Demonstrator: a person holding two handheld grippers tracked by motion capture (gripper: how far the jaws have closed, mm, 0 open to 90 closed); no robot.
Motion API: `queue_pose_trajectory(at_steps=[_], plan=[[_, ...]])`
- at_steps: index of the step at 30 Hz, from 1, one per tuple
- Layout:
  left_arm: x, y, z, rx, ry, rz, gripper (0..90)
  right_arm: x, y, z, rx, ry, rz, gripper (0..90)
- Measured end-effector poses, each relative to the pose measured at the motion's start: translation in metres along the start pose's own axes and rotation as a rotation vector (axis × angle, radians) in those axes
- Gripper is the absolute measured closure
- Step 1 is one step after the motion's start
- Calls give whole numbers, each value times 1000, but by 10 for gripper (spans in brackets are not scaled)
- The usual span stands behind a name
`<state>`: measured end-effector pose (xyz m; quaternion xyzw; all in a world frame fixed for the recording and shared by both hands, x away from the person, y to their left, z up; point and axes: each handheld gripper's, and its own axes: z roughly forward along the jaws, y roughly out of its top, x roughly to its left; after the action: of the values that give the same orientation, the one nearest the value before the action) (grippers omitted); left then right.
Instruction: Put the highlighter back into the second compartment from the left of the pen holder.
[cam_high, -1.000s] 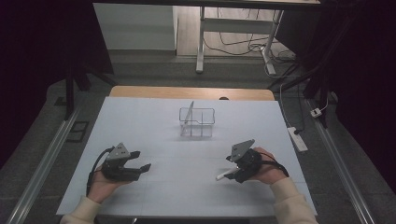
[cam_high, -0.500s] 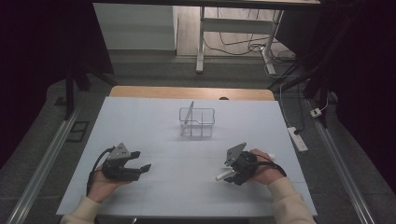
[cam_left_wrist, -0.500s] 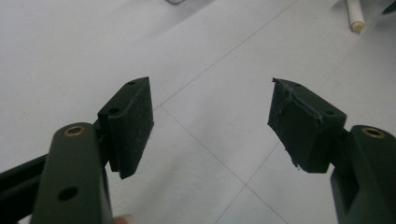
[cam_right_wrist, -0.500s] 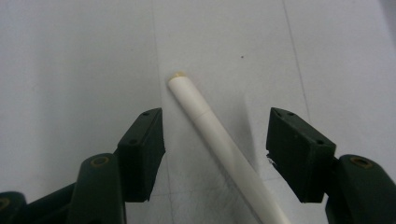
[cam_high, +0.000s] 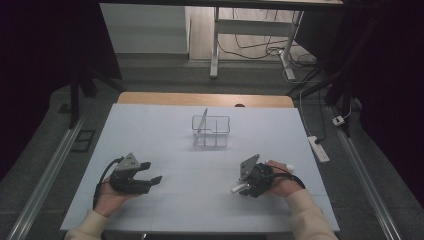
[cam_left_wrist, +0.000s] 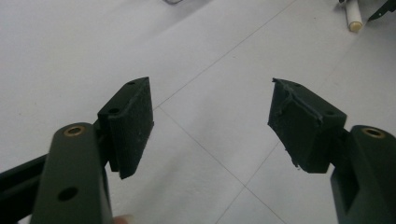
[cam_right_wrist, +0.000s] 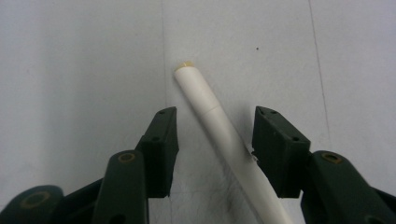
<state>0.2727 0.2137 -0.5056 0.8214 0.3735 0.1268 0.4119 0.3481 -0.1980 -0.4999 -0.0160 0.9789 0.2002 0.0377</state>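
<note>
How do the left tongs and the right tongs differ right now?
The left tongs stand wide with nothing but bare table between their jaws; the right tongs bracket a white pen, and their jaws have just been closing, one pad at the pen, the other apart. In the high view the left tongs lie near the table's left, the right tongs near its right. Both have black jaws and sit low over the table.

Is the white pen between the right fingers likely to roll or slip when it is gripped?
The white pen looks round and smooth, so it may roll on the table. It seems stiff and light; the fingers might slip on it.
</note>
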Motion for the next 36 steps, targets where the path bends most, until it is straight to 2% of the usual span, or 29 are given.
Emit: queue_pose_trajectory(at_steps=[4, 10, 15, 22, 25, 28, 34, 36], plan=[[0, 0, 0, 1, -3, 0, 308, -1, -1, 0, -1, 26, 14, 572], [-1, 0, 1, 7, -4, 5, 308, 0, -1, 1, -2, 59, 1, 675], [-1, 0, 2, 9, -4, 5, 308, 2, -1, 0, -3, 83, -34, 777], [0, 0, 1, 6, -2, 3, 308, 5, 1, -1, 5, 62, -47, 783], [0, 0, 1, 8, -2, 3, 308, 5, 1, -2, -8, 54, -33, 784], [0, 0, 1, 6, -1, 3, 308, 4, 3, -6, -16, 23, -15, 784], [0, 0, 0, 4, -2, 1, 308, 2, 4, -17, -77, -3, 24, 784], [1, 0, 0, 4, -1, 0, 308, 2, 5, -19, -79, -25, 35, 785]])
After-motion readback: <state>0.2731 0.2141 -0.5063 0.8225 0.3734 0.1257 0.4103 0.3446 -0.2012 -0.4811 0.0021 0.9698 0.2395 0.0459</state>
